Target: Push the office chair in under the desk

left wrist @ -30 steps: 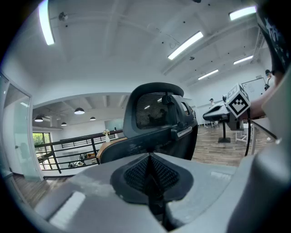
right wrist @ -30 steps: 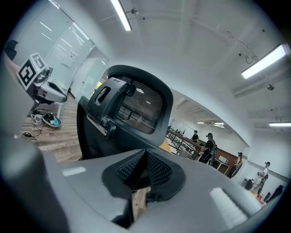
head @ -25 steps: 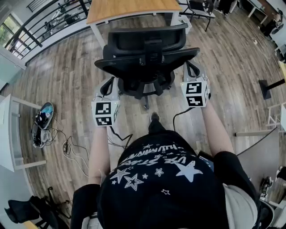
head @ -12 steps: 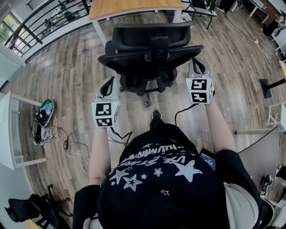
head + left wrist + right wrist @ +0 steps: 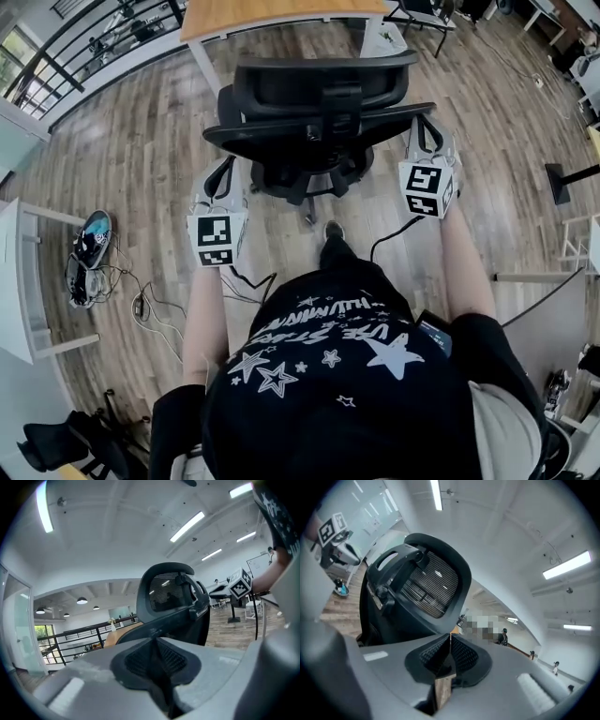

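Right, the office chair (image 5: 314,112) sits upper centre in the head view, its back toward the person, short of the desk (image 5: 272,14) along the top edge, seat not under it yet. The left gripper (image 5: 225,173) and right gripper (image 5: 427,131) flank it, both jaws pressed fully together on nothing. Contact I can't confirm. By my reading, most of the push remains.

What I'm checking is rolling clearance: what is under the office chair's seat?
Black base legs show below the office chair, standing on wood floor. The chair itself hides the centre column and most casters.
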Demonstrator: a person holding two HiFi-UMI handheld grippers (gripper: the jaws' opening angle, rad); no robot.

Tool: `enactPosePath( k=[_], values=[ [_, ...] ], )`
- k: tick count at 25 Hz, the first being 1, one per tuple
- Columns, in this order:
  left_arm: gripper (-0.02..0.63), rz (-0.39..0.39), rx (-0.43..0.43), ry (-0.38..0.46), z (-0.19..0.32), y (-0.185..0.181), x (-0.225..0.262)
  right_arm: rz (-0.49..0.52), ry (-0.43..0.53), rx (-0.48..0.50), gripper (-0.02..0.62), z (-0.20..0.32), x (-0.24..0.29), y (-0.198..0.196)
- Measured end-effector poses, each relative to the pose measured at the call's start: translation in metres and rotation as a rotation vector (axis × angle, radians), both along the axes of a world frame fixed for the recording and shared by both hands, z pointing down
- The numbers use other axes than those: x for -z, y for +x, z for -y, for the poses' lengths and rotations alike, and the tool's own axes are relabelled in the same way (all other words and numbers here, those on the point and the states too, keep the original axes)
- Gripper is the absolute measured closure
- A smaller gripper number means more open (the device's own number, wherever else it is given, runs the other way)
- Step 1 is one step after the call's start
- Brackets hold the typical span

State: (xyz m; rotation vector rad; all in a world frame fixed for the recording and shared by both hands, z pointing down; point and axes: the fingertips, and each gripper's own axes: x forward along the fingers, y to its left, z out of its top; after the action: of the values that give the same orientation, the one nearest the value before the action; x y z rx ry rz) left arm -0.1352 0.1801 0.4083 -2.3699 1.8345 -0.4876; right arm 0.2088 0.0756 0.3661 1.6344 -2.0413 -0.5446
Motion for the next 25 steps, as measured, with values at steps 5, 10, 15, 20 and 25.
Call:
enactPosePath(
  k=[5,10,15,20,25],
  values=[
    [0.299,0.159,0.009,0.071,0.023,-0.001,0.006,-0.116,0.068,0.105,0.508,0.014,0.001,-0.003],
    [0.225,0.354,0.032,0.087,0.041,-0.005,-0.009,-0.148,0.117,0.201,0.448,0.013,0.004,0.003],
    [0.215,0.493,0.031,0.125,0.061,0.001,-0.004,-0.193,0.129,0.264,0.431,0.014,0.006,0.002],
    [0.215,0.550,0.017,0.142,0.078,0.009,0.001,-0.287,0.091,0.320,0.351,0.014,-0.007,0.002],
    [0.215,0.567,0.023,0.147,0.091,0.009,0.001,-0.292,0.092,0.349,0.340,0.015,-0.007,0.003]
  ],
)
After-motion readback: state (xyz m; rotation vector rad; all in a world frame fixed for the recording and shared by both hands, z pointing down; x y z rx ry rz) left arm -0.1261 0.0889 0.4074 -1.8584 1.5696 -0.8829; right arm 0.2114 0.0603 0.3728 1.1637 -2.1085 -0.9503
